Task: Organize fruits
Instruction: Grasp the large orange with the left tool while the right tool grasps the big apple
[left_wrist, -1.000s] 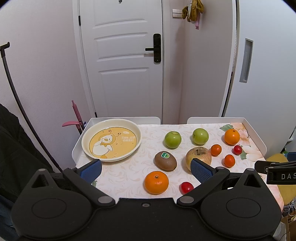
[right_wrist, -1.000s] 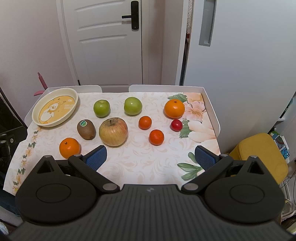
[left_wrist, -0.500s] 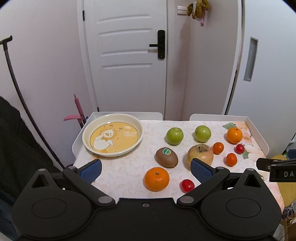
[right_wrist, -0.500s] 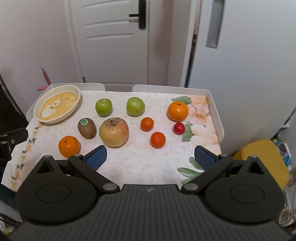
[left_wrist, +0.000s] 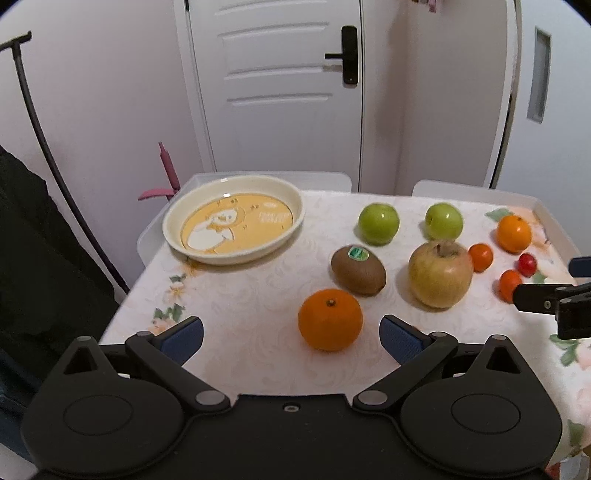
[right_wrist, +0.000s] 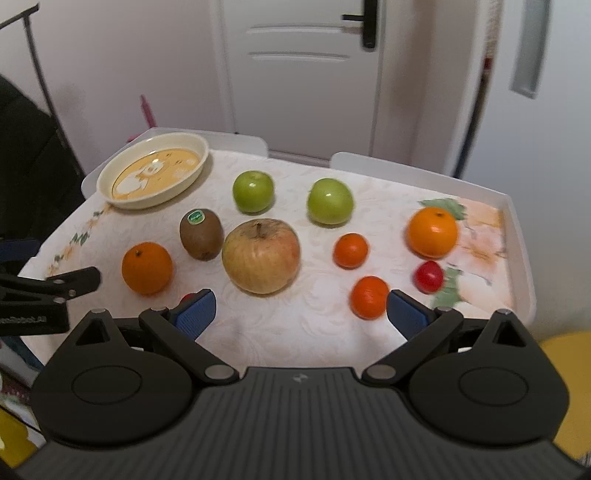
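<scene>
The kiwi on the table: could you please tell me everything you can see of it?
The kiwi is brown, oval and dull-skinned, with a small green sticker on its upper side. It looks whole and lies on its side on the patterned tablecloth, between the cream plate and the large yellowish apple. Whether it touches that apple is unclear. Neither gripper touches it.

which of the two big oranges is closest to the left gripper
The orange beside the kiwi, directly between the open left gripper fingers' line; the other orange sits far right.

A white panelled door (left_wrist: 275, 85) with a black lever handle (left_wrist: 345, 55) stood behind the table. A pink stick-like object (left_wrist: 166, 177) leaned by the table's far left corner.
</scene>
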